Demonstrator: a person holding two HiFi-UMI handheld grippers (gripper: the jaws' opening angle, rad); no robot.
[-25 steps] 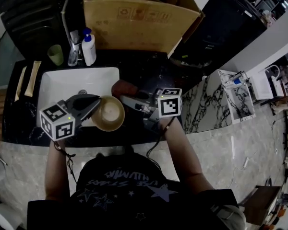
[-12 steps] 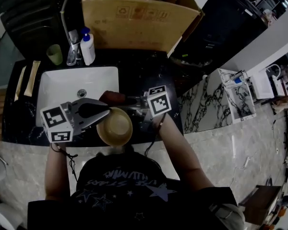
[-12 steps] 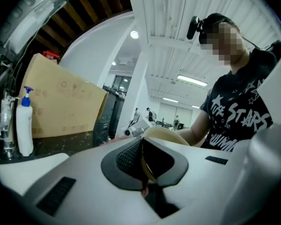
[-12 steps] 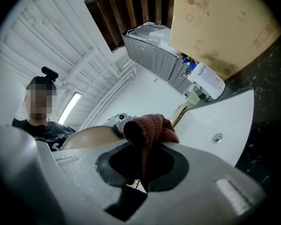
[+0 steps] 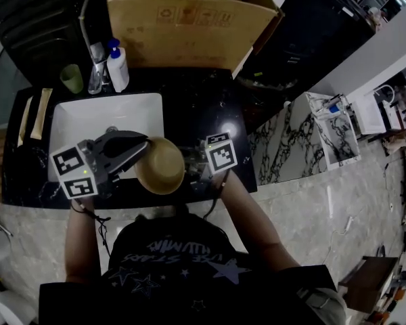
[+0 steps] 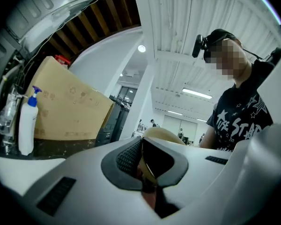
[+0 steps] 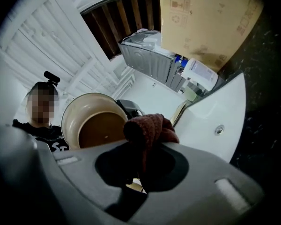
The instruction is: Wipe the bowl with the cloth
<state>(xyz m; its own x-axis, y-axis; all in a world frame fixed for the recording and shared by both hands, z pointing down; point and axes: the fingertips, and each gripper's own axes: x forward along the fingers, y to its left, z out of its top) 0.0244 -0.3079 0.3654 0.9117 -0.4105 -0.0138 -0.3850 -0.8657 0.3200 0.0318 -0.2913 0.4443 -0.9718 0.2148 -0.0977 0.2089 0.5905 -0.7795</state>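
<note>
Dark red woolly cloth is pinched in the closed right hand-held gripper, close before the open mouth of the tan round ceramic bowl. The left hand-held gripper clamps the bowl's rim, holding it tipped sideways over the front edge of the black desk, beside the white sink. Contact is unclear, and the wiping seems mostly left to do.
</note>
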